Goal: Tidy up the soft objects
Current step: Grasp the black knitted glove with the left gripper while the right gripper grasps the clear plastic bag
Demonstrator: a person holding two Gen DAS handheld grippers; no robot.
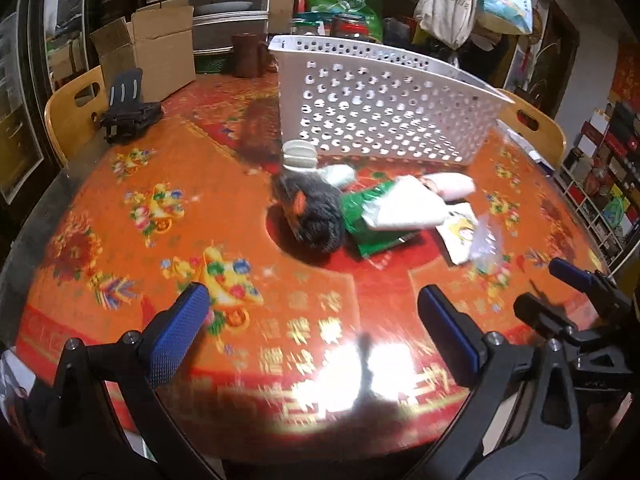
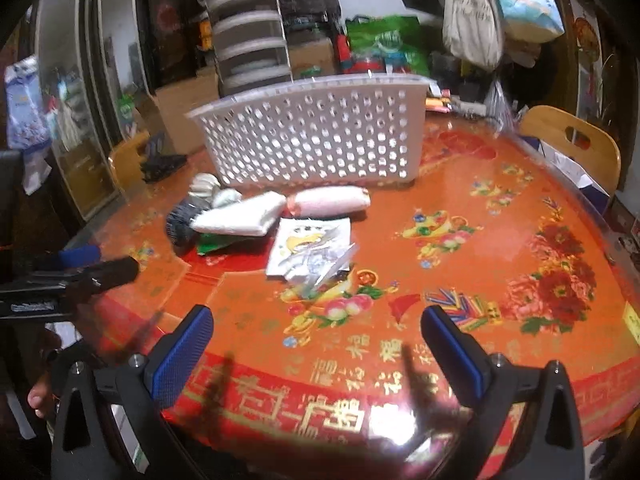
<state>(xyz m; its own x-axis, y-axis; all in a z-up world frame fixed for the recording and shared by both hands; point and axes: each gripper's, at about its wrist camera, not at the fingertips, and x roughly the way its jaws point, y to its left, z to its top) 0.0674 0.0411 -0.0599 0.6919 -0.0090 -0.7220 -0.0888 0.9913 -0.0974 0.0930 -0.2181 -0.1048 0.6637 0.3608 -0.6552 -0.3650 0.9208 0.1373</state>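
Observation:
A pile of soft objects lies on the red patterned table in front of a white perforated basket (image 1: pixel 384 116) (image 2: pixel 320 136): a dark knitted item (image 1: pixel 316 216) (image 2: pixel 182 220), a folded white cloth (image 1: pixel 408 208) (image 2: pixel 244 214), a pale pink roll (image 1: pixel 452 186) (image 2: pixel 332 202), a green packet (image 1: pixel 370 224) (image 2: pixel 220 246), a clear printed bag (image 1: pixel 468 236) (image 2: pixel 312 248) and a small rolled white piece (image 1: pixel 300 154) (image 2: pixel 204 186). My left gripper (image 1: pixel 312 320) is open and empty, well short of the pile. My right gripper (image 2: pixel 316 344) is open and empty, also short of it; it shows at the right in the left wrist view (image 1: pixel 560 292).
A black stand (image 1: pixel 128 112) and an open cardboard box (image 1: pixel 152 48) sit at the table's far left. Wooden chairs (image 1: pixel 72 116) (image 2: pixel 576 144) stand at the table's edges. Shelves, bags and boxes crowd the back wall.

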